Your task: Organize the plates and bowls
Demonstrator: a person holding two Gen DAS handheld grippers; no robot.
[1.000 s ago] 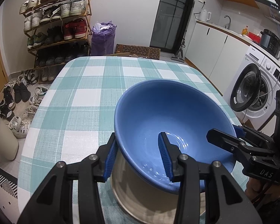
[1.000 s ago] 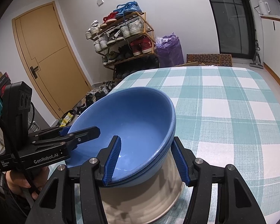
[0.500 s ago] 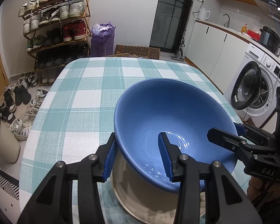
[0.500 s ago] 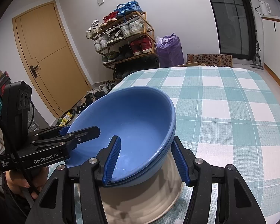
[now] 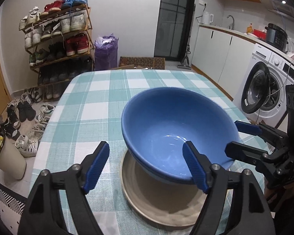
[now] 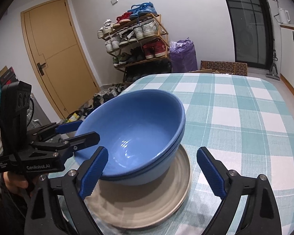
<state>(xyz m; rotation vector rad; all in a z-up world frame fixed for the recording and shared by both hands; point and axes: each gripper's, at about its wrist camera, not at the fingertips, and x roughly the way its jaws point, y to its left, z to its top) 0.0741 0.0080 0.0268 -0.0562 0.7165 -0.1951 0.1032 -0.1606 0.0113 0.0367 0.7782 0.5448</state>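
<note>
Facing door [image 6: 54, 58], not washer [image 5: 264, 90]

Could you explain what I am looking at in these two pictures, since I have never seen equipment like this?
There is no robot here: a person holds a hand-held claw in each hand, and each claw has a wide-angle camera looking along its two blue-padded fingers. One picture is from the left claw, the other from the right claw; each also shows the other claw off to its side. On the checked tablecloth sits a beige plate, and on it two nested blue bowls, the top one tilted. Both claws are opening at this moment: each has one finger inside the bowl and one outside, with no pad pressing on the rim, so nothing is held. Behind are a shoe rack and a washing machine.
</note>
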